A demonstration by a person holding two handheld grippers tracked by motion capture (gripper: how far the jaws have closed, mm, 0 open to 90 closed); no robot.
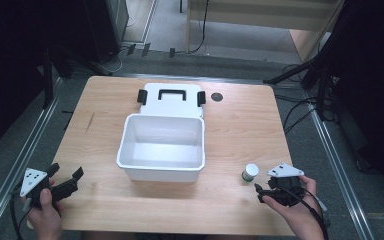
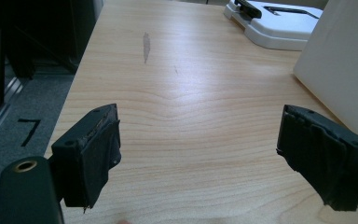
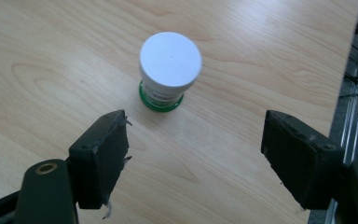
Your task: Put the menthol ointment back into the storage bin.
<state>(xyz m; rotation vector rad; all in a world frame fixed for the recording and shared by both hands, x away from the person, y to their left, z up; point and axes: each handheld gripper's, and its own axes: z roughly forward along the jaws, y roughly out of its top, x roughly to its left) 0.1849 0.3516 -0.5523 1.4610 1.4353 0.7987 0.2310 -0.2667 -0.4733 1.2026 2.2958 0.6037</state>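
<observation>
The pale wooden tabletop (image 1: 240, 130) carries an open white plastic bin (image 1: 161, 147). The right hand-held gripper (image 3: 193, 163) hangs wide open, empty, near the small white-capped green jar (image 3: 169, 70): probably light, rigid, smooth; best gripped across its cap.

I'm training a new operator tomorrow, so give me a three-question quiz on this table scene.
1. True or false: the right gripper is shut on the small jar.
2. Which is the white bin's state? A: open, with its lid lying behind it. B: closed.
3. What colour is the jar's cap?

Key: 1 false, its jaws stand apart short of the jar. 2 A. 3 white.
</observation>
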